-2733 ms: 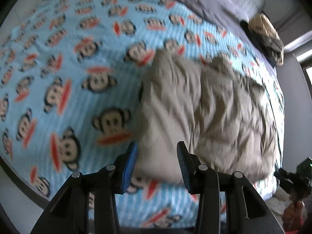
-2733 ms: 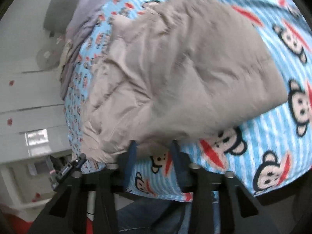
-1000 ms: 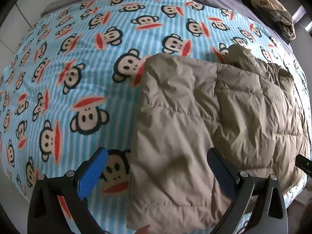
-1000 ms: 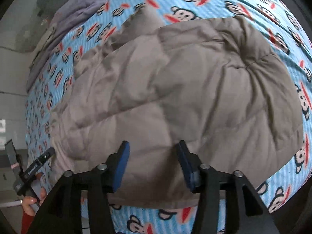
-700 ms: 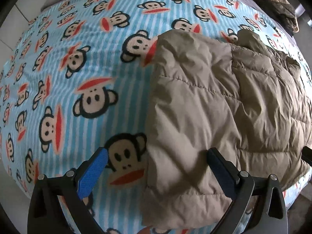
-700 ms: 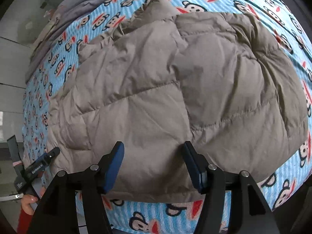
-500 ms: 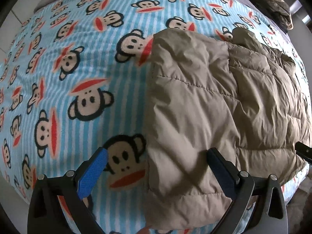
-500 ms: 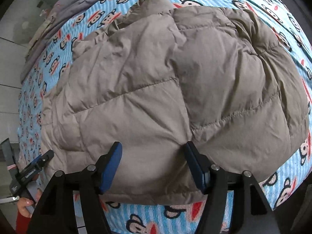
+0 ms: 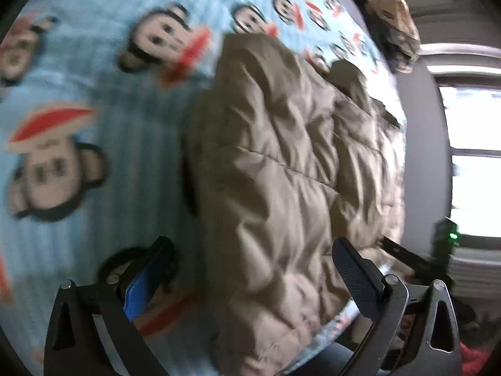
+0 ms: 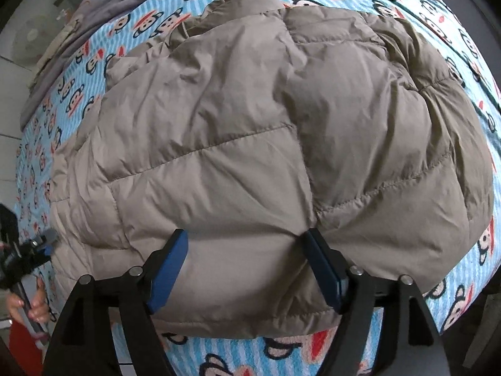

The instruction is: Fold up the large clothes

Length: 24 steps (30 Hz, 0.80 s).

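Lay spread on the monkey-print bedsheet (image 10: 40,144) as a puffy beige down jacket (image 10: 250,131), folded over itself, its near edge close to the bed's border. Filled most of the right wrist view, directly ahead of the right gripper (image 10: 247,266). Stood wide apart with both blue pads pressed against the jacket's near edge, nothing pinched between them. In the blurred left wrist view, stretched the same jacket (image 9: 281,172) away from the left gripper (image 9: 250,279), toward a patterned bundle (image 9: 394,22) at the far corner. Opened wide too, one finger over the bare sheet (image 9: 131,144), the other over the jacket; contact with the fabric could not be told. Gripped nothing.
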Available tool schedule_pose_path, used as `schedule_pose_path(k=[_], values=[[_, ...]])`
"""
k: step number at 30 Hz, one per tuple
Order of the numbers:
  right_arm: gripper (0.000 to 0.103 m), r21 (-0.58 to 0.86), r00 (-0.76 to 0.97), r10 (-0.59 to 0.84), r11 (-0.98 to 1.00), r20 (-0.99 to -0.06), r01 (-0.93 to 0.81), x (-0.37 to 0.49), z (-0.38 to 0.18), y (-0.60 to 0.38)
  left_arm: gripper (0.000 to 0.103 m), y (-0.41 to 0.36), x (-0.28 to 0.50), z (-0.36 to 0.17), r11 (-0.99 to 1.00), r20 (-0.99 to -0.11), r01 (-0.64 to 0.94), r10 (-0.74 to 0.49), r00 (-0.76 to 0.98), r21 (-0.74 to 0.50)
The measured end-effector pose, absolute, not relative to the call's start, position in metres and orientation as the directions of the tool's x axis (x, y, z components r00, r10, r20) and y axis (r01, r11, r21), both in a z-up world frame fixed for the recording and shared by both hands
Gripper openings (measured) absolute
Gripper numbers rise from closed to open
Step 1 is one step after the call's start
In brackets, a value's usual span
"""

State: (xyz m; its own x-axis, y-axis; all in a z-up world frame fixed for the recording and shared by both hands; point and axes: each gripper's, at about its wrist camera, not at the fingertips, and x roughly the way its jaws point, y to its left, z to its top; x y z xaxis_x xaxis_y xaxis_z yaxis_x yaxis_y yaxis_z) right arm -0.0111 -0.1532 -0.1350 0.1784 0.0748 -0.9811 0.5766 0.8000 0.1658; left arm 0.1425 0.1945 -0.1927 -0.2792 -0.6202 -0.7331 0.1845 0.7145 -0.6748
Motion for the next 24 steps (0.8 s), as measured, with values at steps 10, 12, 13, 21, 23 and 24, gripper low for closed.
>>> schedule_pose_path(k=[10,12,13,21,23,24], values=[[0.080,0.163,0.163,0.086,0.816,-0.983,0.554,-0.008,-0.139,-0.154,0.101,0.116,0.140,-0.224,0.669,-0.747,0.350,-0.508,-0.428,-0.656],[0.080,0.168,0.153,0.099,0.822,-0.983,0.544,-0.006,-0.135,-0.153,0.098,0.115,0.138,-0.224,0.663,-0.755,0.373,-0.501,-0.423,-0.649],[0.080,0.175,0.156,0.106,0.824,-0.982,0.539,-0.007,-0.131,-0.153,0.092,0.117,0.138,-0.222,0.660,-0.759,0.384,-0.503,-0.413,-0.646],[0.020,0.208,0.320,0.050,0.851,-0.946,0.482,0.006,-0.101,-0.170,0.028,0.125,0.133,-0.202,0.624,-0.698,0.320,-0.588,-0.408,-0.713],[0.015,0.219,0.345,0.059,0.869,-0.937,0.444,0.019,-0.109,-0.172,0.027,0.123,0.129,-0.186,0.623,-0.698,0.319,-0.597,-0.396,-0.714],[0.015,0.214,0.347,0.058,0.877,-0.936,0.430,0.025,-0.116,-0.171,0.027,0.122,0.126,-0.179,0.619,-0.693,0.317,-0.604,-0.393,-0.719]])
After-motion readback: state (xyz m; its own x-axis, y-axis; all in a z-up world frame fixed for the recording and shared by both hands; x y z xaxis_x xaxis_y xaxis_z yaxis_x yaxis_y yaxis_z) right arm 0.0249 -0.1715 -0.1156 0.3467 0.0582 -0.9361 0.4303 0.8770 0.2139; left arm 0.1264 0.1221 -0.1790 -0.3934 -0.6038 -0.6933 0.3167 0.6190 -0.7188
